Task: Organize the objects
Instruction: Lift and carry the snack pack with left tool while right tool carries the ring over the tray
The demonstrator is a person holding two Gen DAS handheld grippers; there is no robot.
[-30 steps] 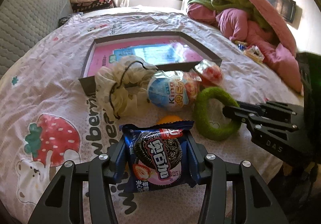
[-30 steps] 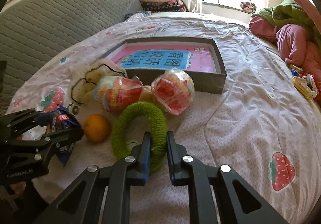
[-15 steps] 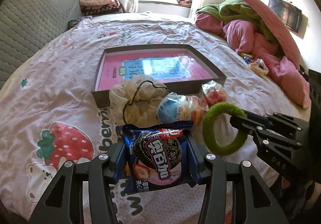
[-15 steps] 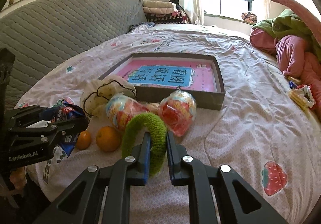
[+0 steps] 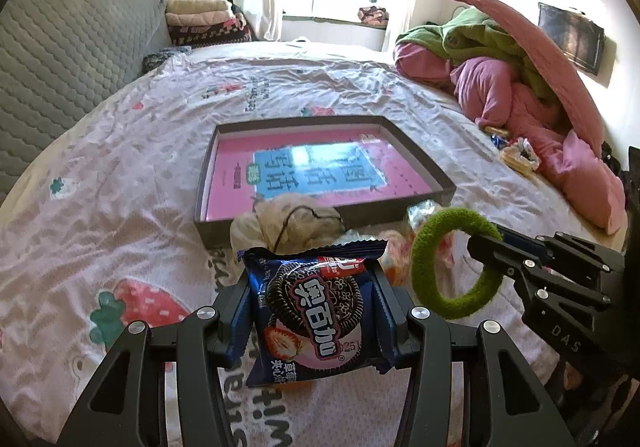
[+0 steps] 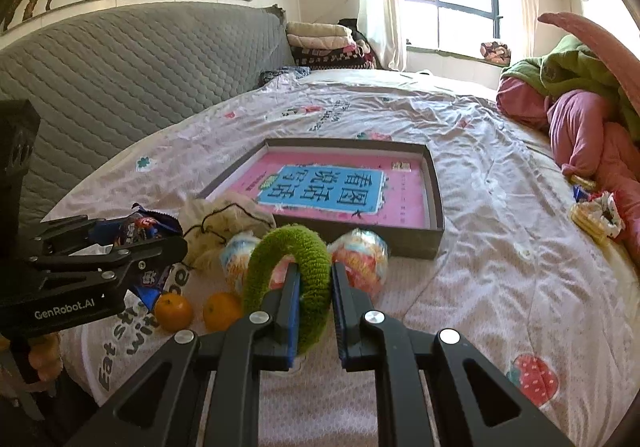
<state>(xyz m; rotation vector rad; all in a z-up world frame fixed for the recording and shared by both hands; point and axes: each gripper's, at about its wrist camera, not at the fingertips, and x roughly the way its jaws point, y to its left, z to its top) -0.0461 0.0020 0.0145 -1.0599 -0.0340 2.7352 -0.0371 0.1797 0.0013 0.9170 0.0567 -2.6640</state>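
Judging from largest to smallest, the bed (image 6: 500,255) with its strawberry-print sheet carries everything, and the sorting looks barely begun; the shallow grey box (image 5: 436,177) sits toward the far middle of the bed, and inside it only a pink and blue printed sheet (image 5: 304,167) shows, with none of the loose things in it, if that box is indeed where they belong.

Just near of the box's front wall lies the remaining clutter: a cream drawstring pouch (image 6: 224,219) on the left, two clear-wrapped snack balls (image 6: 362,253) beside it, and two small oranges (image 6: 174,311) nearer still, all resting on the sheet and untouched by either tool.

Two items are off the bed and in hand; the left claw (image 5: 314,307) is clamped on the blue cookie packet (image 5: 316,307), its pads pressing both side edges, the packet held upright above the near edge of the bed; the right claw (image 6: 314,293) is pinched tight on the near arc of the green fuzzy ring (image 6: 290,271), which stands up in front of the snack balls, clear of the sheet.

So the count, as I read it, is two things lifted, none placed, and five still waiting; what is left is to carry both held items to the far side into the box, release them, then come back for the rest.
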